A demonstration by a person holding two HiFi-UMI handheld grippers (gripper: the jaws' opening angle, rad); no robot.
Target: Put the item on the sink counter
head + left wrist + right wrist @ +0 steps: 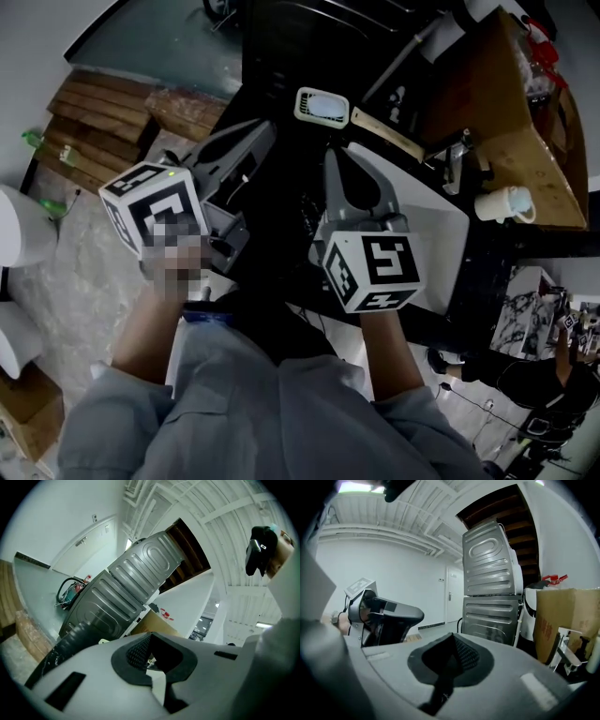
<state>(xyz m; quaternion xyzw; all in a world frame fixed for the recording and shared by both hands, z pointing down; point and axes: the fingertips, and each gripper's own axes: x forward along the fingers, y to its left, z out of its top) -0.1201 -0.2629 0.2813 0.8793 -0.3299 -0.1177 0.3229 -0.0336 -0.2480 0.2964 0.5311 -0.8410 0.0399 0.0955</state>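
- My left jaws (pixel 151 654) are shut tight. Nothing is between them.
- My right jaws (pixel 449 660) are shut tight too. They hold nothing.
- In the head view, my 2 jaws point away from me. They are side by side and a little apart.
- The white sink (pixel 427 225) is just to the right of my right jaws. Its tap (pixel 457 161) stands at the far edge.
- A white cup (pixel 504 202) sits by the right side of the sink, next to a brown box (pixel 525 122).
- A small white dish (pixel 323 106) lies on something dark, just past the tips of my right jaws.
- I cannot tell which of these things is the item. It is not in my jaws.
- A tall grey metal machine (pixel 492 588) stands in front of both jaws.
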